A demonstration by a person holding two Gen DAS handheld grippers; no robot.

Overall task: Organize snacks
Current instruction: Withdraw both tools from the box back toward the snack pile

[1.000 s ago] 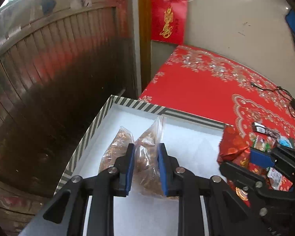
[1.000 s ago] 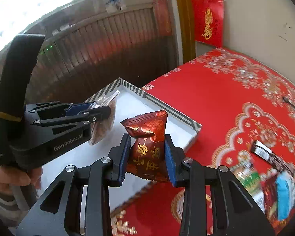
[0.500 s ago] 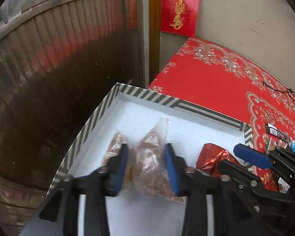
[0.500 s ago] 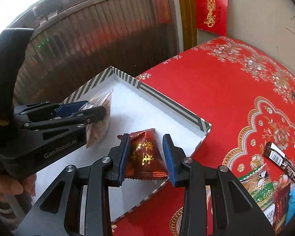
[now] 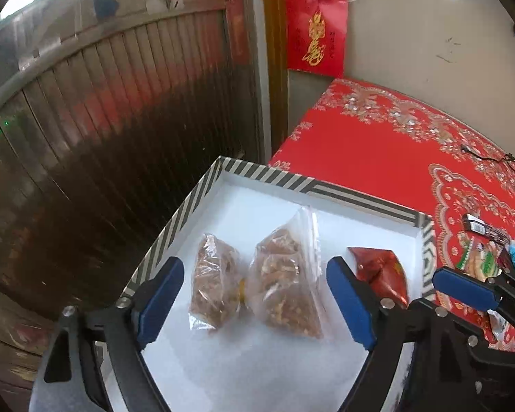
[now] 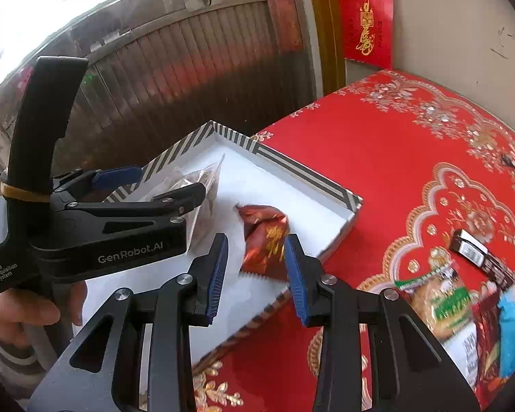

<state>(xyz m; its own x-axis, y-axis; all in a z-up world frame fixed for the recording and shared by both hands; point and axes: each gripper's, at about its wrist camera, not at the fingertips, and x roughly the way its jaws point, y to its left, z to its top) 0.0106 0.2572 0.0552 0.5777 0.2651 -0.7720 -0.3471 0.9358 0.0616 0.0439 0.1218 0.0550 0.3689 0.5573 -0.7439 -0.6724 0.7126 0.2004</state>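
A striped-rim white box point(image 5: 257, 173) point(image 6: 298, 168) sits at the edge of the red table. Two clear bags of brown snacks point(image 5: 219, 285) point(image 5: 285, 285) lie inside it, side by side. My left gripper point(image 5: 254, 302) is open above them, its jaws wide on either side. A dark red snack packet point(image 5: 381, 274) point(image 6: 266, 237) lies in the box's right part. My right gripper point(image 6: 255, 271) is open and empty just above that packet. The left gripper also shows in the right wrist view point(image 6: 161, 185).
Several loose snack packets point(image 6: 463, 309) point(image 5: 480, 257) lie on the red tablecloth point(image 6: 395, 158) right of the box. A dark wooden slatted wall point(image 5: 103, 137) stands beyond the box. A black cable point(image 5: 511, 164) lies at the table's far right.
My left gripper opened and let go of the clear snack bag, which now lies in the box. My right gripper opened and released the red packet into the box.
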